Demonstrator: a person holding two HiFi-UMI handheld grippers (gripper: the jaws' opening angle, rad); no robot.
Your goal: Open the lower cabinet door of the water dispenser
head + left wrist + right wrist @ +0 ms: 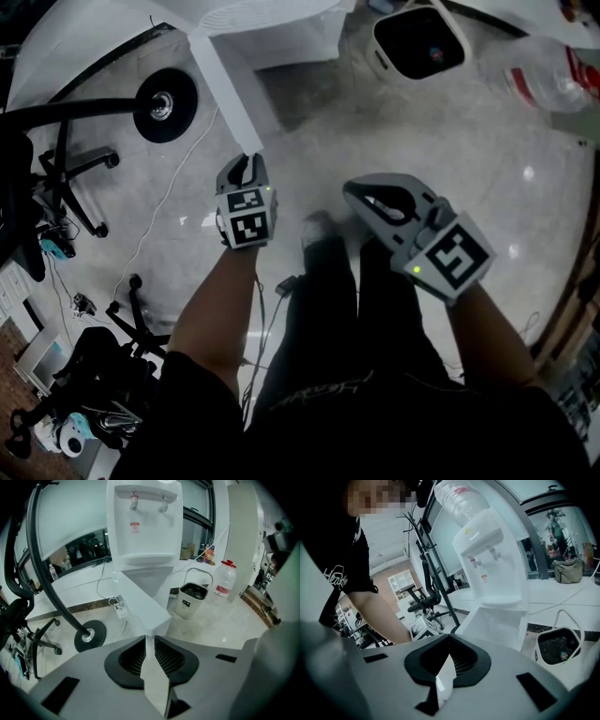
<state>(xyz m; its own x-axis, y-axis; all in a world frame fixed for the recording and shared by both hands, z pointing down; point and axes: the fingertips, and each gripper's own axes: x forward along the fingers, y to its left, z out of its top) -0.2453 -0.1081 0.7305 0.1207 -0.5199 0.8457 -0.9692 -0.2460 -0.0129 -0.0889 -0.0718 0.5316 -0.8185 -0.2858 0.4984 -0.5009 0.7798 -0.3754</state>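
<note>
Left tongs [150,641] pinch the half-open lower cabinet door [140,604] by its edge; right tongs [449,644] are pressed together, empty. Next: swing it wider.

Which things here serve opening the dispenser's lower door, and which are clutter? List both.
Job: water dispenser, lower cabinet door, left claw clamped on its edge.
Lying about: waste bin, water jug, office chair, round stand base.
</note>
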